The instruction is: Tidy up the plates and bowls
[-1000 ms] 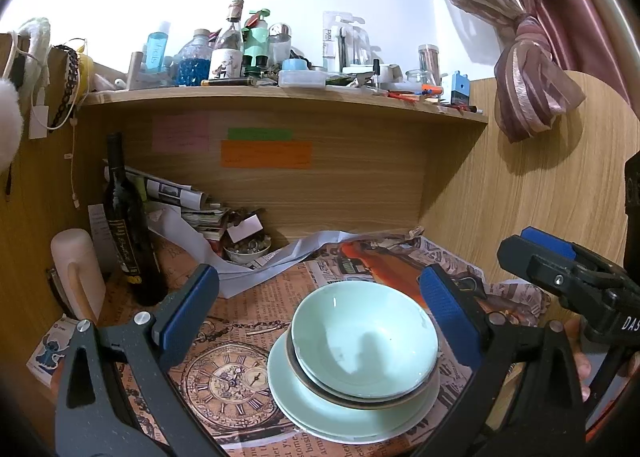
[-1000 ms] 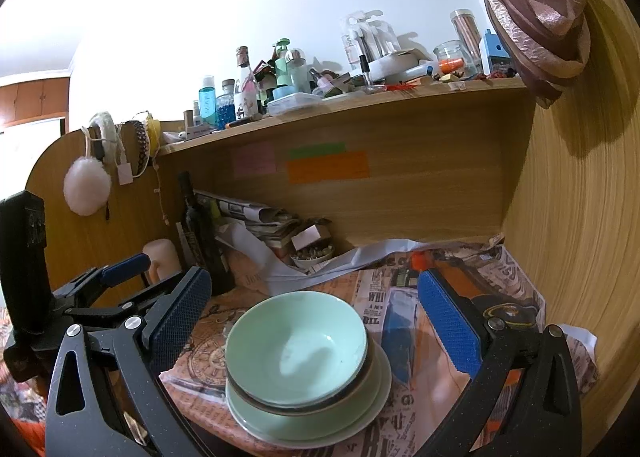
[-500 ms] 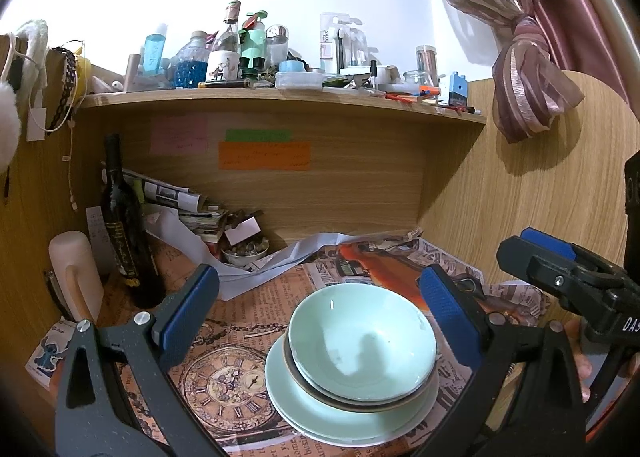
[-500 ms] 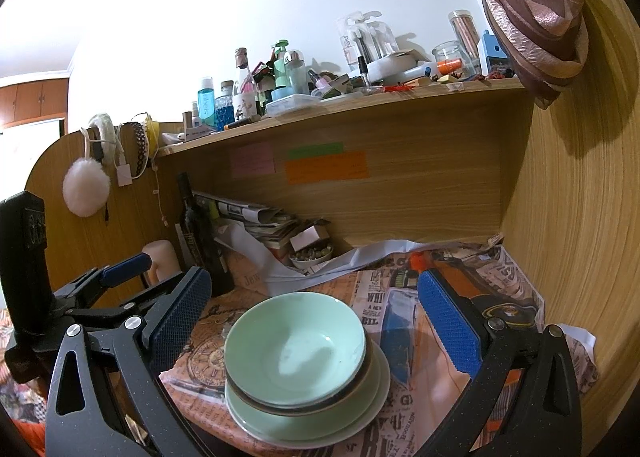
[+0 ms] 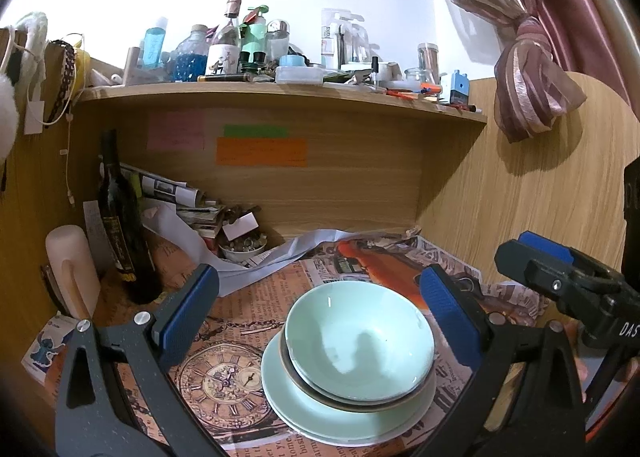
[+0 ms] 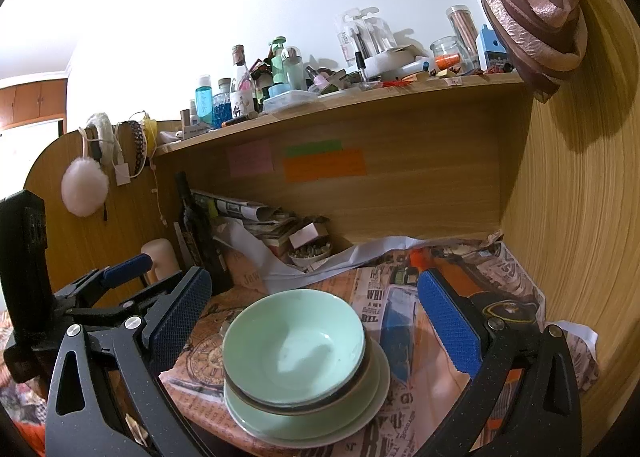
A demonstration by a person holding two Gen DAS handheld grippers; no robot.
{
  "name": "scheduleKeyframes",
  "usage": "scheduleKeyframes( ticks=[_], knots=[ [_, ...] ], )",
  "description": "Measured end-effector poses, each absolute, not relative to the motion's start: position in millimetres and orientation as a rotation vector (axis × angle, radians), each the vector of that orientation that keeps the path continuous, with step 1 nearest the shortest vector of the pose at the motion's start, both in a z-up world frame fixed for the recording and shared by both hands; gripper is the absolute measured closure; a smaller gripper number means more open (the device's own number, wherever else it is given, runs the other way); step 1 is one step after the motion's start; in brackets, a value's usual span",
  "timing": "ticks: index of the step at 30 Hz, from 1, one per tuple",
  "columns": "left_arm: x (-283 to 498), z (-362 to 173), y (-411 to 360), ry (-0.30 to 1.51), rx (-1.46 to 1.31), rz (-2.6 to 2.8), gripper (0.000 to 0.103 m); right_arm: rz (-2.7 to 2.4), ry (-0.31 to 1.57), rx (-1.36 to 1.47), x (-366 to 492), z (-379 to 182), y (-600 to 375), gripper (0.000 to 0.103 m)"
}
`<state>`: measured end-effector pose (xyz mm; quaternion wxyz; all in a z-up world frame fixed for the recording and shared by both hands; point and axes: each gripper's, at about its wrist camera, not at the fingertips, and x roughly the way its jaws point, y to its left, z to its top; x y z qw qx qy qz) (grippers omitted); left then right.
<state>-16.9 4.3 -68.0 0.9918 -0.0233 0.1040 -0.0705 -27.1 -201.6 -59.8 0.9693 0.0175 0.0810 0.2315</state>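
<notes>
A pale green bowl (image 5: 360, 341) sits on top of a stack: a dark-rimmed bowl under it and pale green plates (image 5: 320, 413) at the bottom, on the newspaper-covered desk. The stack also shows in the right wrist view (image 6: 294, 345). My left gripper (image 5: 320, 309) is open and empty, held back from the stack with its blue pads either side of the bowl in view. My right gripper (image 6: 314, 317) is open and empty, likewise behind the stack. Each gripper shows at the edge of the other's view.
A dark wine bottle (image 5: 120, 217) and a cream bottle (image 5: 72, 269) stand at the left. A small bowl of bits (image 5: 242, 247) and rolled papers lie at the back under a cluttered shelf (image 5: 280, 91). A wooden wall (image 6: 580, 217) closes the right side.
Both views have shifted only slightly; the stack sits a little further left in the left wrist view. Both grippers stay open and empty.
</notes>
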Motion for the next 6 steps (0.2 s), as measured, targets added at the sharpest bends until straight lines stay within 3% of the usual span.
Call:
scheduleKeyframes(
  ticks=[6],
  knots=[
    [-12.9, -68.6, 8.2, 0.220, -0.063, -0.141, 0.001, 0.467, 0.171, 0.035, -24.8, -62.8, -201.1, 0.000]
  ],
)
